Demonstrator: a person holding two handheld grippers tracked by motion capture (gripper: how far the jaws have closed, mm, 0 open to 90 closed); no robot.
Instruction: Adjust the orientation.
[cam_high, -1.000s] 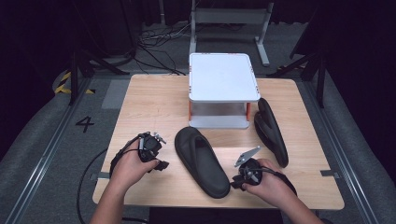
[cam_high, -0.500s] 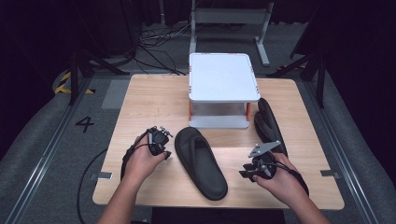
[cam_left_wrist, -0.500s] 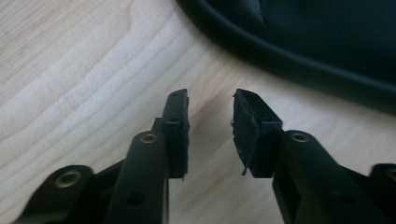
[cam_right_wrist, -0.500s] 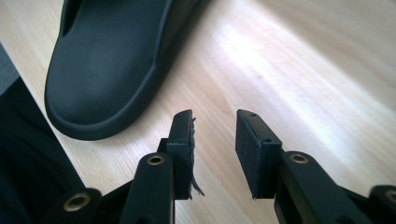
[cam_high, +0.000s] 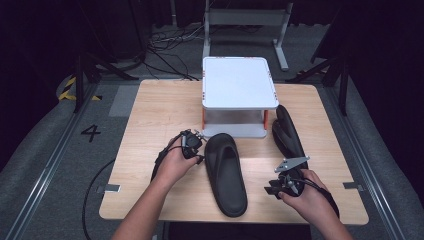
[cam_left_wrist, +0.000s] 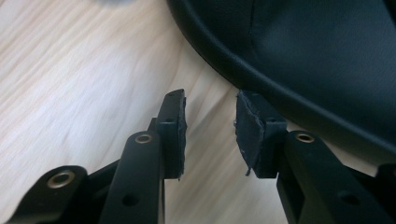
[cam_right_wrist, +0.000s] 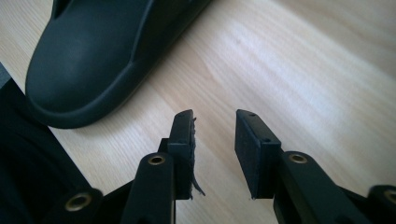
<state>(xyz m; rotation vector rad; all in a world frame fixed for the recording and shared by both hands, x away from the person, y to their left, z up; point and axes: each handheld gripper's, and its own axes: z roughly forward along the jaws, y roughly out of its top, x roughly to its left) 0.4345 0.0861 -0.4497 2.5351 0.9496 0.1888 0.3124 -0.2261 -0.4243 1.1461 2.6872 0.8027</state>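
A black slipper (cam_high: 226, 172) lies sole-down in the middle of the wooden table (cam_high: 150, 110), its length running front to back. A second black slipper (cam_high: 286, 131) rests at the right, beside the white stand. My left gripper (cam_high: 196, 149) sits just left of the middle slipper's far end. In the left gripper view it (cam_left_wrist: 210, 107) stands open, with its right pad close to the slipper's rim (cam_left_wrist: 280, 51) and only bare wood between the pads. My right gripper (cam_high: 272, 189) is right of the slipper's near end; it (cam_right_wrist: 215, 119) is open over bare wood, with the slipper (cam_right_wrist: 93, 56) ahead and to its left.
A white two-tier stand (cam_high: 239, 80) with orange posts occupies the back centre of the table. The table's front edge (cam_high: 200, 220) is close behind both hands. Cables trail off the left side to the floor.
My left gripper has moved right and a little forward, up to the middle slipper's edge. The right gripper has drifted right. The slippers have not moved.
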